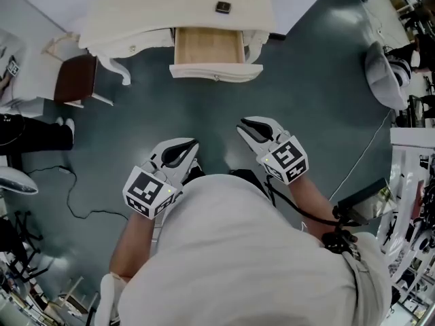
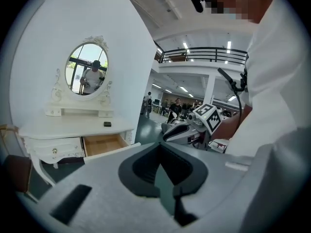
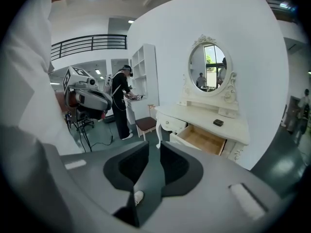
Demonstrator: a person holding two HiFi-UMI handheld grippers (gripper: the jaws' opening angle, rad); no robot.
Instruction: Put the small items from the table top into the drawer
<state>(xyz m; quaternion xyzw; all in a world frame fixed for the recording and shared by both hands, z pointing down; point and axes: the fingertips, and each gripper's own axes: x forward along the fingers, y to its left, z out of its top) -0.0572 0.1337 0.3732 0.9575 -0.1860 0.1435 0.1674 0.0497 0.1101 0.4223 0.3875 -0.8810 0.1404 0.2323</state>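
- Drawer [image 1: 207,46] of the white table [image 1: 149,19] stands pulled open at the far side of the scene, and its pale wood bottom shows.
- One small black item [image 1: 223,7] lies on the table top, just beyond the drawer's right half and well apart from both grippers.
- Left gripper [image 1: 192,145] is held near the person's body, over the teal floor [image 1: 306,114] and well short of the table. Its jaws are together, tips meeting, with nothing clamped in them.
- Right gripper [image 1: 242,125] is beside it on the right, also over the floor. Its jaws stand a little apart, and floor shows through the gap.
- Both grippers point toward the table.
- An oval mirror [image 3: 210,65] rises from the table's far edge.
- A brown stool [image 1: 75,78] stands just left of the table.
- In the right gripper view a person [image 3: 120,101] in black stands at a white shelf [image 3: 145,76], left of the stool.
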